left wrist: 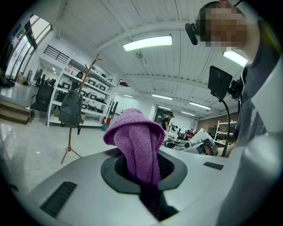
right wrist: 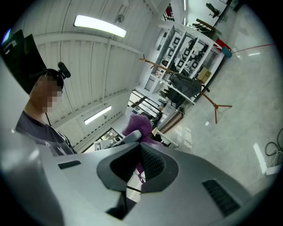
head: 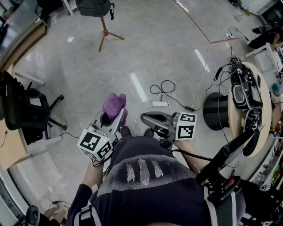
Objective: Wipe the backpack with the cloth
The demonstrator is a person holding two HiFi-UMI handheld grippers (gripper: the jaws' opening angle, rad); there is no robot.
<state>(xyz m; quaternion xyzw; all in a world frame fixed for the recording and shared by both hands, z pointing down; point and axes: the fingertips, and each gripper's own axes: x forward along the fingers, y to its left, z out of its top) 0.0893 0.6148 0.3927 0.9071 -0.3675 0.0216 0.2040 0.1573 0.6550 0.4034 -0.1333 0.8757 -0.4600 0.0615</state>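
The dark grey backpack (head: 93, 6) hangs on a wooden coat stand (head: 105, 32) far across the floor; it also shows at the left as the backpack (left wrist: 70, 110) and as the backpack (right wrist: 188, 88). My left gripper (head: 116, 118) is held near the person's waist, shut on a purple knitted cloth (head: 114, 105). The cloth (left wrist: 139, 145) stands up bunched from between the left gripper's (left wrist: 141, 165) jaws. My right gripper (head: 148, 118) is beside it, a little to the right, shut with nothing in it. In the right gripper view, the right gripper (right wrist: 140, 148) has the cloth (right wrist: 137, 123) behind it.
A black office chair (head: 26, 108) and a desk stand at the left. A power strip (head: 160, 104) with cables lies on the floor just ahead. A black round stool (head: 216, 110) and a round table (head: 265, 95) with gear are at the right. Shelves (left wrist: 90, 95) stand behind the coat stand.
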